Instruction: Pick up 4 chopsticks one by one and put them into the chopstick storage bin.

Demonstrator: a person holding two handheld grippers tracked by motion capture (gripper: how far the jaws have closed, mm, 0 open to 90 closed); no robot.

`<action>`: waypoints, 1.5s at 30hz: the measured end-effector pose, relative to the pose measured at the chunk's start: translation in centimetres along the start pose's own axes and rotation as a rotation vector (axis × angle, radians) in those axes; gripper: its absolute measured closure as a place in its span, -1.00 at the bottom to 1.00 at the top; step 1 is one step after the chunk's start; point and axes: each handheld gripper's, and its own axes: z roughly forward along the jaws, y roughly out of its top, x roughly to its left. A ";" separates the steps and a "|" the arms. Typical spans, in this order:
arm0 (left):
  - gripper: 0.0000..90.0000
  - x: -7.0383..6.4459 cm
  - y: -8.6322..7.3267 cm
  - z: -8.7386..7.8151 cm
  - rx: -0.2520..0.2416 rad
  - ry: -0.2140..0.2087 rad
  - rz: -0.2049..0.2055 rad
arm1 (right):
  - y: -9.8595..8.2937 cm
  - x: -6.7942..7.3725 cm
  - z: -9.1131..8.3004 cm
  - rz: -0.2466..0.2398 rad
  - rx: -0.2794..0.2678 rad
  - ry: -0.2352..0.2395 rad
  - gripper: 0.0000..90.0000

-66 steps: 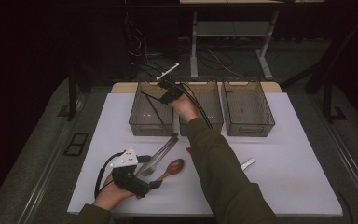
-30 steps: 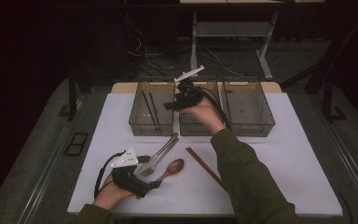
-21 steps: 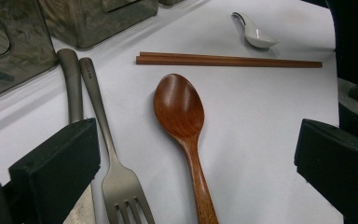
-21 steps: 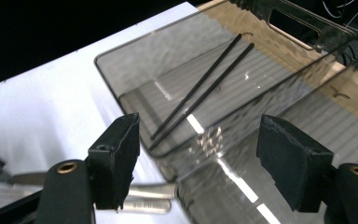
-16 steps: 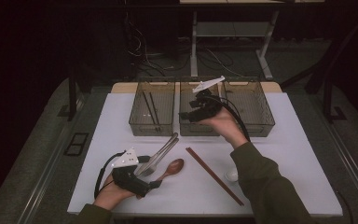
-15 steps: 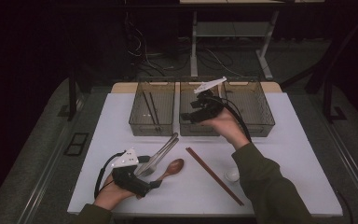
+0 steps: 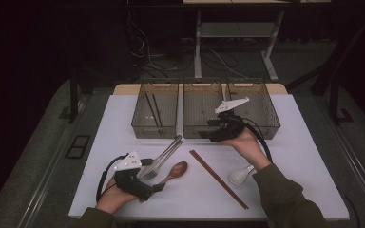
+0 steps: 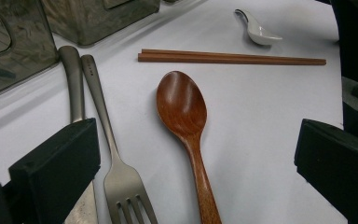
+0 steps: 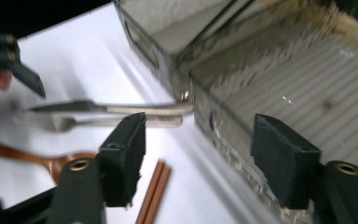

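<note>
Sorting cutlery into 3 bins (image 7: 205, 128) at the far counter edge. Right gripper (image 7: 204, 134) hovering empty near the middle bin's front wall, jaws wide apart. Left gripper (image 8: 200, 158) resting open, straddling wooden spoon (image 8: 182, 109) beside fork (image 8: 116, 177). Chopsticks (image 7: 217, 178) lying loose, near centre-right. Risk: clipping the bin wall on descent, or nudging 1 chopstick and splitting the pair.
</note>
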 end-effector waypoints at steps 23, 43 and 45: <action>-1.00 -0.2 0.0 0.0 0.011 0.002 0.014 | -4.5 1.8 3.9 -0.018 0.209 0.005 0.99; -1.00 -0.2 0.0 0.0 0.013 0.000 0.016 | -4.4 2.7 5.8 -0.036 0.245 0.030 0.99; -1.00 -0.2 0.0 0.0 0.008 0.001 0.015 | -4.4 3.0 5.9 -0.046 0.245 0.045 0.99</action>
